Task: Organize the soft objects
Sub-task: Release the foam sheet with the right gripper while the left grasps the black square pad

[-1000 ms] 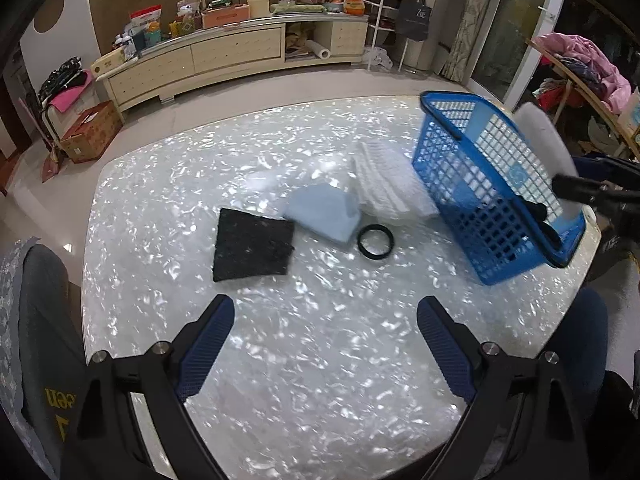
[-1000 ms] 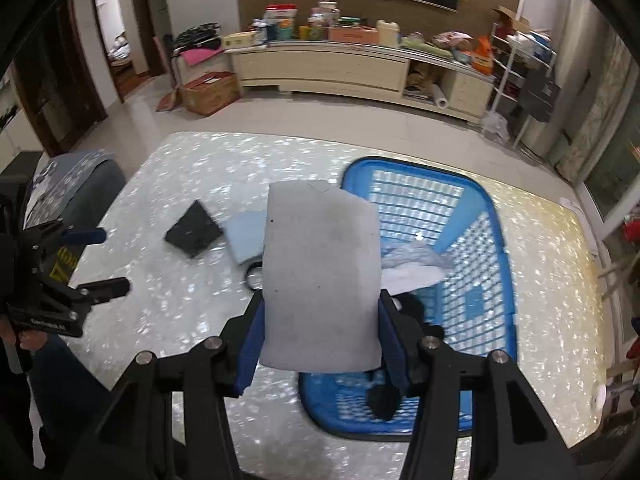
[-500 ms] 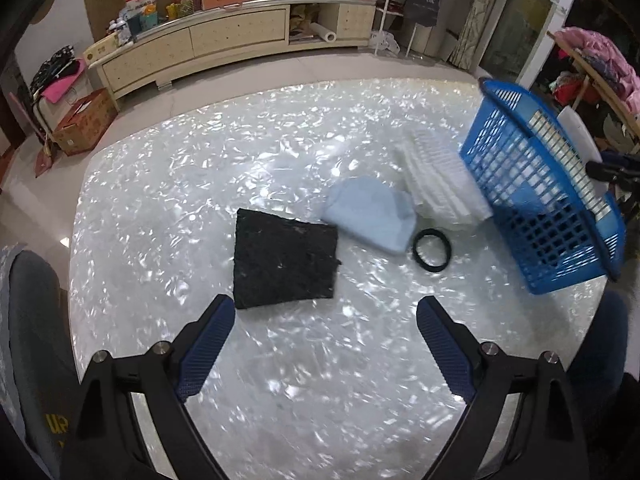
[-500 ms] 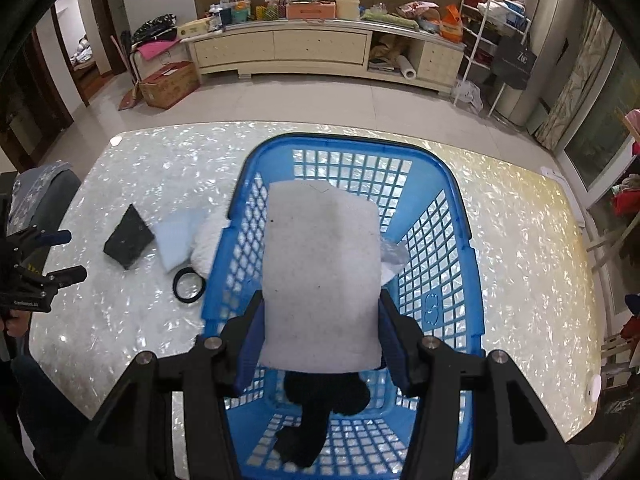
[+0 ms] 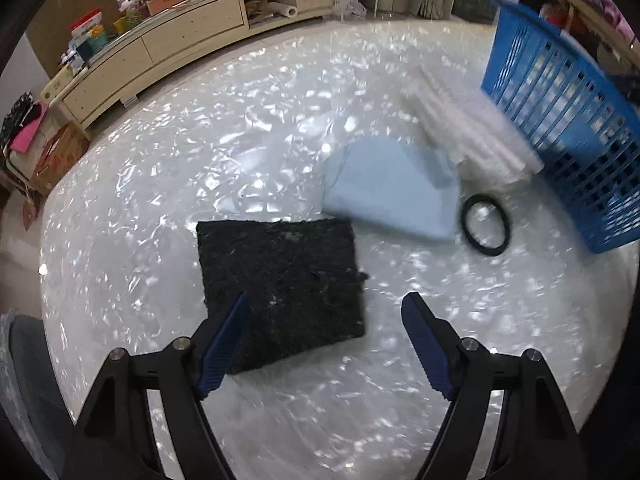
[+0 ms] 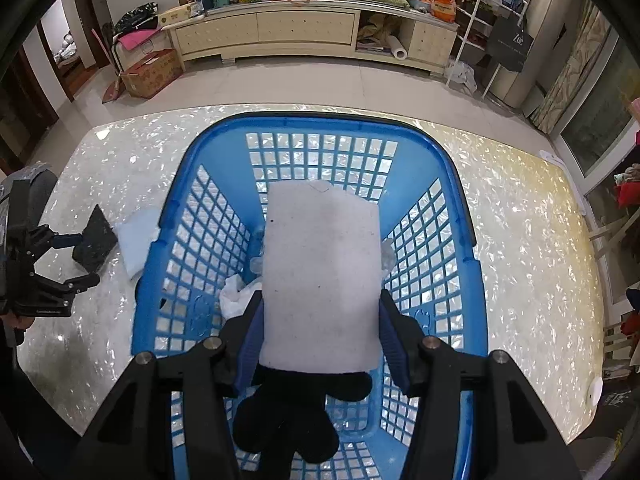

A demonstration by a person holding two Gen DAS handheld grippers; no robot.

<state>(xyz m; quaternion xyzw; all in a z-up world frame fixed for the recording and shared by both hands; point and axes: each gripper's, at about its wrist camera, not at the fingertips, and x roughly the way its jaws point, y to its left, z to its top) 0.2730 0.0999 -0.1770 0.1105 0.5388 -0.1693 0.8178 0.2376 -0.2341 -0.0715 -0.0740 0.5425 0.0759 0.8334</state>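
Both grippers (image 5: 326, 304) (image 6: 320, 316) steeply downward

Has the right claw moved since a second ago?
Yes. The right claw, holding the white pad, moved from beside the blue basket to over it.

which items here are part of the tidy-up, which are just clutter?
Job items: white foam pad in right claw; black pad under the closing left claw; light blue cloth; white ribbed cloth; black ring; blue basket.

Background: sideboard; cardboard box.

Pad (image 5: 280, 280) left of cloth (image 5: 394, 188), basket (image 5: 568, 120) rightmost.
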